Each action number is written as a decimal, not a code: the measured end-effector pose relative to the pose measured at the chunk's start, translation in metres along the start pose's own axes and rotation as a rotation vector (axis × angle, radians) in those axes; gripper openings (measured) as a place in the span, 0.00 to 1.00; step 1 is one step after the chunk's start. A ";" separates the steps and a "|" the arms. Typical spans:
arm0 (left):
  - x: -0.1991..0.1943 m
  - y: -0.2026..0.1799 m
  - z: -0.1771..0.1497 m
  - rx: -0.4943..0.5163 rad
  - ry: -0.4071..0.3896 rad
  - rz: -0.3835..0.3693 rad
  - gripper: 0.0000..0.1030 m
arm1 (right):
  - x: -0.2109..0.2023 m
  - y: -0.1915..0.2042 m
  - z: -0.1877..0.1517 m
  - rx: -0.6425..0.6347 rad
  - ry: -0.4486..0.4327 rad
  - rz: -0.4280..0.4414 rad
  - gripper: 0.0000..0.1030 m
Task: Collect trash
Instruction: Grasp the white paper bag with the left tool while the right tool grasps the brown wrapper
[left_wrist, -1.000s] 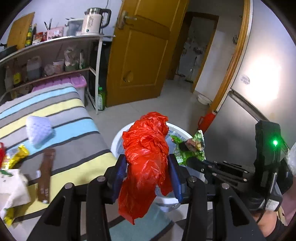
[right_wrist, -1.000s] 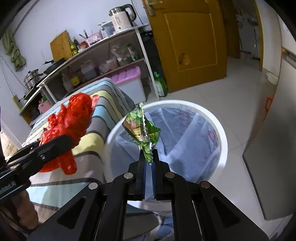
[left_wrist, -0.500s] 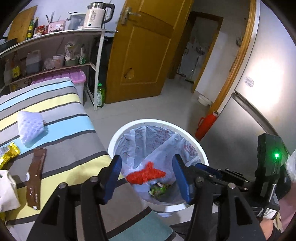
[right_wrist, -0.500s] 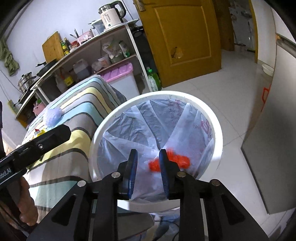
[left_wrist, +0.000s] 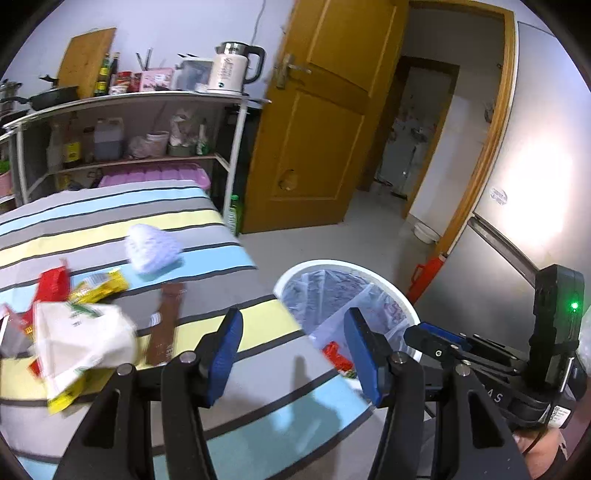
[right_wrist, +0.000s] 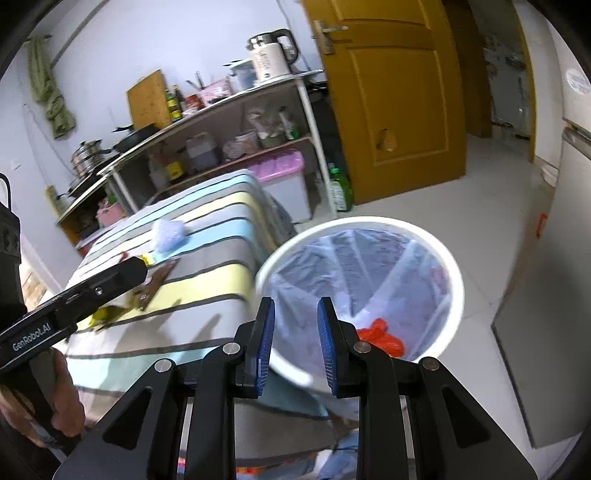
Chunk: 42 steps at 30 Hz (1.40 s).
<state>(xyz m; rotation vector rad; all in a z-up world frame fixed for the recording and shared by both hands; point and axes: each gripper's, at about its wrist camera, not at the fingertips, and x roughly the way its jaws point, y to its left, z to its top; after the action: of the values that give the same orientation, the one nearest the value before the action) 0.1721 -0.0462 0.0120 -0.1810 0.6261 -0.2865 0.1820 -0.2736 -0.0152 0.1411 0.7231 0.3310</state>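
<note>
Nearest the lens, the left gripper (left_wrist: 291, 350) is hovering over the edge of the striped tablecloth (left_wrist: 110, 221) with its blue pads spread wide and nothing between them, a spacing that suits a bulky next pick. The right gripper (right_wrist: 295, 343) is pointing at the near rim of the white bin (right_wrist: 452, 280), its jaws parted moderately and likewise gripping nothing.

Just beyond, the bin is standing on the floor against the table's corner, presumably so that trash can be carried over in one short reach. Its clear liner is holding a red plastic bag (right_wrist: 380, 334) at the bottom, beside a scrap of green wrapper (left_wrist: 351, 373) seen only in the left view.

Farther along the cloth, the uncollected pieces are lying close together: a white crumpled bag (left_wrist: 81, 339), a brown wrapper (left_wrist: 166, 325), a yellow wrapper (left_wrist: 99, 290), a red packet (left_wrist: 51, 284) and, farthest, a pale blue sponge-like pad (left_wrist: 153, 249). By this count, collection is judged only partly complete.
</note>
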 end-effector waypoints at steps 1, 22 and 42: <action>-0.006 0.004 -0.002 -0.004 -0.006 0.010 0.57 | -0.001 0.006 -0.002 -0.010 -0.002 0.009 0.24; -0.072 0.104 -0.023 -0.105 -0.098 0.224 0.57 | 0.025 0.098 -0.004 -0.136 0.069 0.144 0.24; -0.019 0.165 -0.021 -0.260 0.042 0.155 0.57 | 0.082 0.128 0.007 -0.177 0.137 0.156 0.24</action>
<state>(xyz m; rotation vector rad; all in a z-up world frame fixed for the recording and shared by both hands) 0.1793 0.1143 -0.0359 -0.3744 0.7146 -0.0589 0.2122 -0.1250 -0.0301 0.0069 0.8159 0.5560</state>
